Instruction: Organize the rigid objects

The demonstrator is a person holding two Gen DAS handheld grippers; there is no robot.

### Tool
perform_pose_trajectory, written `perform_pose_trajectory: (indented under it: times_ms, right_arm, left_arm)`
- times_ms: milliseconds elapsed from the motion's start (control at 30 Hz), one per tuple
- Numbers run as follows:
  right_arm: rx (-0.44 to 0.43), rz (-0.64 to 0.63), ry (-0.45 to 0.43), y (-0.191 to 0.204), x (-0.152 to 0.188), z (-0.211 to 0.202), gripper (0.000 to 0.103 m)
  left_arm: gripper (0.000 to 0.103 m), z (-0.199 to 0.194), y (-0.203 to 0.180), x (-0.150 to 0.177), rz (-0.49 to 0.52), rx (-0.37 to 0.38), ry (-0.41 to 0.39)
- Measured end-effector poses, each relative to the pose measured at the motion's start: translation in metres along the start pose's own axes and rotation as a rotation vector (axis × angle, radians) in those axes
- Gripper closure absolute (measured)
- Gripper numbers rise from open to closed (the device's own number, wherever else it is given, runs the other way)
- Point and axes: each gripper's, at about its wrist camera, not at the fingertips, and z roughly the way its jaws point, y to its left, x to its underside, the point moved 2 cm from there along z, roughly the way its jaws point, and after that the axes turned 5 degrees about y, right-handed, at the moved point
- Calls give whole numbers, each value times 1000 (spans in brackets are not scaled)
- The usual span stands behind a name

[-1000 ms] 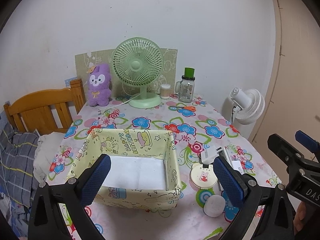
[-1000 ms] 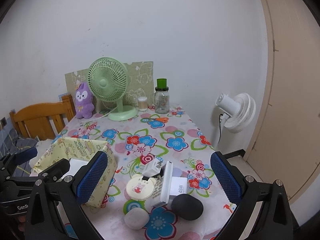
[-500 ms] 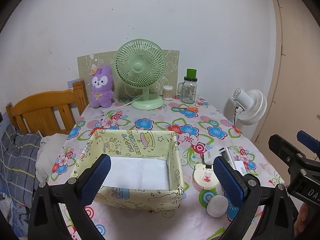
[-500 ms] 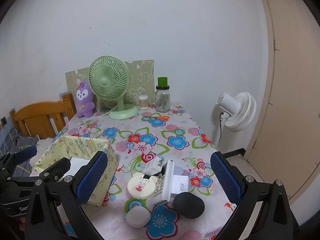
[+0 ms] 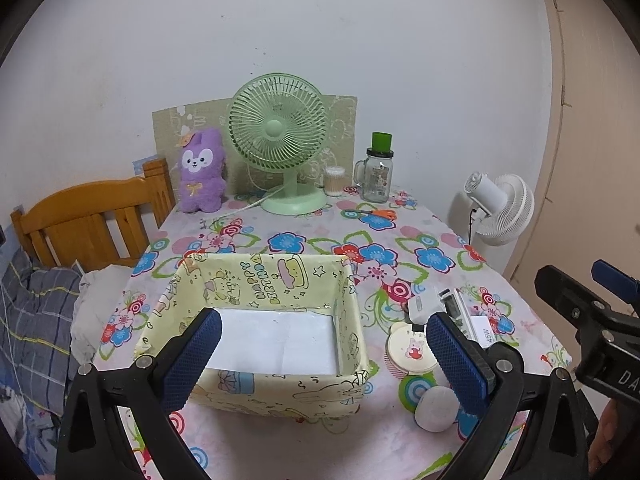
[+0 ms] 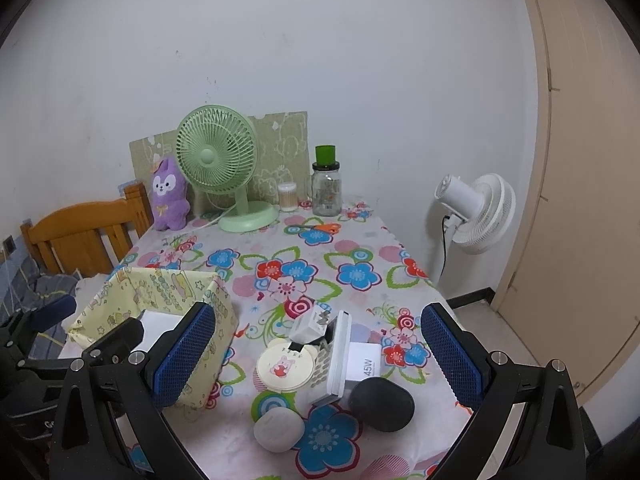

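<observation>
A pale yellow fabric box (image 5: 264, 288) with a white bottom stands on the flowered table; it also shows in the right wrist view (image 6: 160, 292). Right of it lie a round cream compact (image 6: 284, 368), a white plug adapter (image 6: 310, 326), a white upright box (image 6: 340, 352), a white 45W charger (image 6: 366, 364), a black oval case (image 6: 382, 404) and a white oval case (image 6: 278, 428). My left gripper (image 5: 320, 360) is open and empty above the box's near side. My right gripper (image 6: 320, 356) is open and empty above the pile.
At the back stand a green desk fan (image 5: 280, 132), a purple plush (image 5: 200, 178), a glass jar with green lid (image 5: 378, 172), a cotton swab tub (image 5: 334, 186) and orange scissors (image 5: 380, 213). A wooden chair (image 5: 88, 228) is left, a white floor fan (image 6: 476, 208) right.
Both grippers have drawn back and risen slightly, so the table and objects sit a little lower and farther in view. Nothing on the table has moved.
</observation>
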Motion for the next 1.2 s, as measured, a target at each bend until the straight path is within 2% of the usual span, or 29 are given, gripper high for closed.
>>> perform_pose_trajectory:
  times_ms: [533, 1200]
  right_arm:
    - [35, -19, 16, -9, 2, 16, 0]
    - [53, 5, 83, -47, 13, 44, 5]
  left_arm:
    - [0, 16, -30, 1, 48, 39, 31]
    - [0, 47, -87, 8, 94, 153, 98]
